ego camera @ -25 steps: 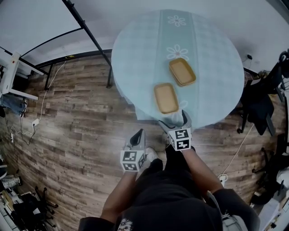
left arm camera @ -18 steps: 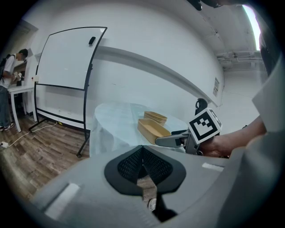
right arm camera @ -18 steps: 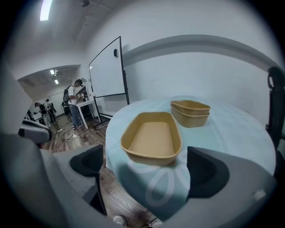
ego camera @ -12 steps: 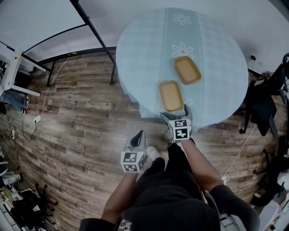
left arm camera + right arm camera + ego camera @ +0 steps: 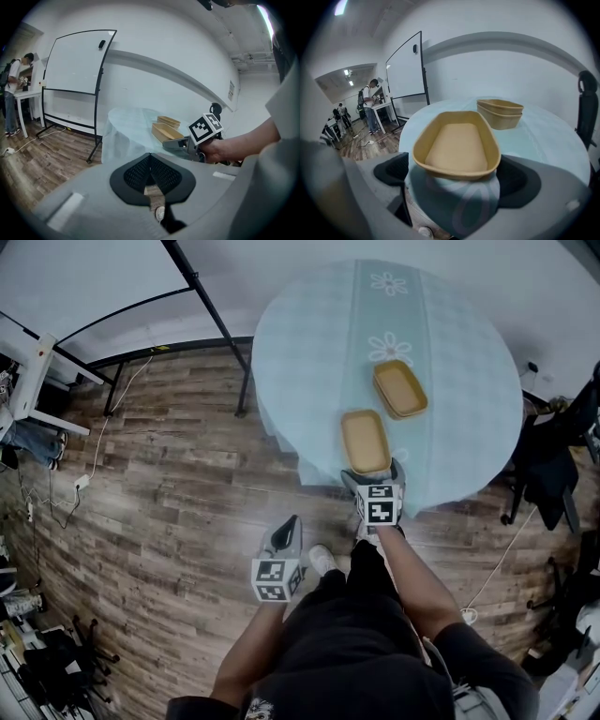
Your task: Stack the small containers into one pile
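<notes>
Round table [image 5: 300, 343] on wood-plank floor [image 5: 169, 484], draped in pale blue-green cloth [image 5: 469, 381] with a darker centre band of white daisies. Near the front edge, one shallow tan container [image 5: 365, 441], open and empty. Just behind it to the right, not touching, a nested pair of tan containers [image 5: 400, 388].

This is looking like a shared office or lab room to me. A big white rolling whiteboard on a black frame [image 5: 77, 61] is standing against plain white walls, white cables [image 5: 97, 451] are trailing over the brown wood-plank floor [image 5: 169, 512], and a person with a backpack [image 5: 11, 89] is standing at a white desk [image 5: 30, 93]. A black office chair [image 5: 585, 108] is sitting by the round table with the pale blue cloth [image 5: 309, 343].
</notes>
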`<state>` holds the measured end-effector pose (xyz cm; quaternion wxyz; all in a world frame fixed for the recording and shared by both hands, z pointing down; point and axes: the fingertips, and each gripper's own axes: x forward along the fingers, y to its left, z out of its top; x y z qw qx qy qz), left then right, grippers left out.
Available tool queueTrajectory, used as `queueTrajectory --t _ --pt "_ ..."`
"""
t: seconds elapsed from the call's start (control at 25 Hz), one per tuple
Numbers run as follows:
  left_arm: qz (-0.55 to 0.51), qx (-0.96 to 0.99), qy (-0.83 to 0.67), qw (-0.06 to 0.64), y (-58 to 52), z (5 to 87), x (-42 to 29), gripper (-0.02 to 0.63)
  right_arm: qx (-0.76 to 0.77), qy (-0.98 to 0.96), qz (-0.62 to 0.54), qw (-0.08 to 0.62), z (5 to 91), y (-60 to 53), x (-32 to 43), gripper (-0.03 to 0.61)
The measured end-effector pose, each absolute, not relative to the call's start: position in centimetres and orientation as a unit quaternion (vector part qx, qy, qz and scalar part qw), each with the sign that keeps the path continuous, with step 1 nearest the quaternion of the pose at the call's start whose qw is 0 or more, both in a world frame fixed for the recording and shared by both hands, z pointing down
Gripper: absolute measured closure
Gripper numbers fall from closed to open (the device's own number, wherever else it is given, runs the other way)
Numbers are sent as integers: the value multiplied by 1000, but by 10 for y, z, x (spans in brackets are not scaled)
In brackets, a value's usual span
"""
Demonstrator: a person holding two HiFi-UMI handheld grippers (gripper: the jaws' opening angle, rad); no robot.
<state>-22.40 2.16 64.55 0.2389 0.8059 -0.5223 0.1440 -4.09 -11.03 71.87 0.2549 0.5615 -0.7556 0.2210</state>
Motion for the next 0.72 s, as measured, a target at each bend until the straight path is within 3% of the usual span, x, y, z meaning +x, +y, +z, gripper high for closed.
queueTrajectory --t 0.24,0.44,0.72 --pt "147 803 -523 244 27 651 -229 609 577 -749 201 256 717 -117 -34 12" --pt "146 802 -527 241 33 650 -232 609 575 -755 188 254 713 -114 -36 95" --pt "149 797 -534 241 37 649 -234 609 569 -765 178 242 706 -111 -35 121"
